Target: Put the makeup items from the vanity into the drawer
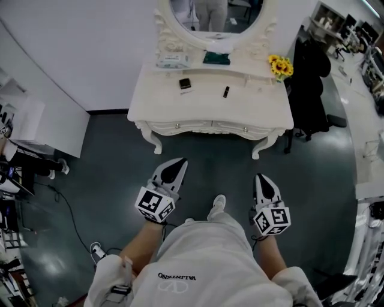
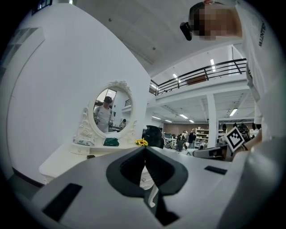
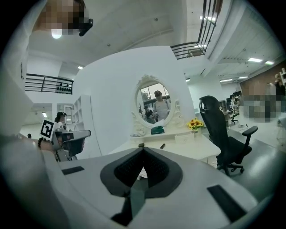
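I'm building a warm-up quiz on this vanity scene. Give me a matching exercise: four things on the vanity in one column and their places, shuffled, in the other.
Things
1. sunflowers
2. square black case
3. slim black tube
4. dark green pouch

Places
A. raised shelf, directly below the mirror
B. tabletop, the left of the two small items
C. far right end, at the back
D. tabletop, the right of the two small items

Pairs: 1-C, 2-B, 3-D, 4-A
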`<state>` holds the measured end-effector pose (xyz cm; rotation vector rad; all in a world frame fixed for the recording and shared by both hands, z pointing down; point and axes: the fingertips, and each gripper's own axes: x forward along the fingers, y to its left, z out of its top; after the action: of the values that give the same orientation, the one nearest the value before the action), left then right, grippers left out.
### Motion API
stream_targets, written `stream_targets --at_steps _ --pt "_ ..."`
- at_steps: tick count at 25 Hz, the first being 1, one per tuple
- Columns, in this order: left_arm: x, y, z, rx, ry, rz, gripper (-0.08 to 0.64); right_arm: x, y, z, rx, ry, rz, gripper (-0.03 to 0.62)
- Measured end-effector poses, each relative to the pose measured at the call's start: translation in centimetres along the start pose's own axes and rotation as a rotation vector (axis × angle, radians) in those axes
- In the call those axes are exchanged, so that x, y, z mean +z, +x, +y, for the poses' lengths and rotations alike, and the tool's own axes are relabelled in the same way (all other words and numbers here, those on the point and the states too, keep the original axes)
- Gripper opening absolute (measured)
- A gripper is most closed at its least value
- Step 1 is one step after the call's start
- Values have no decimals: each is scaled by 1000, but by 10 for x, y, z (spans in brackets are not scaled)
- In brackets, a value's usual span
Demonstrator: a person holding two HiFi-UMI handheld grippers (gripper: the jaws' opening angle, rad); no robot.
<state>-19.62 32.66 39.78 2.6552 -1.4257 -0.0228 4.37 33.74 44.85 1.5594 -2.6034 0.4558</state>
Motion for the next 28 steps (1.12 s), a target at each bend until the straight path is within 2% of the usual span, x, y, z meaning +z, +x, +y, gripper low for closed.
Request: stream_targets --at_steps 8,14,20,28 --pt "11 84 3 38 9 -9 2 31 48 -65 54 -9 -5 11" --pt "9 123 -3 61 4 4 2 43 70 -99 98 -16 2 11" --pt "4 143 -2 58 -3 26 2 38 85 -111 112 0 26 11" --pt "-9 184 31 32 -21 43 2 27 123 -121 100 9 63 11"
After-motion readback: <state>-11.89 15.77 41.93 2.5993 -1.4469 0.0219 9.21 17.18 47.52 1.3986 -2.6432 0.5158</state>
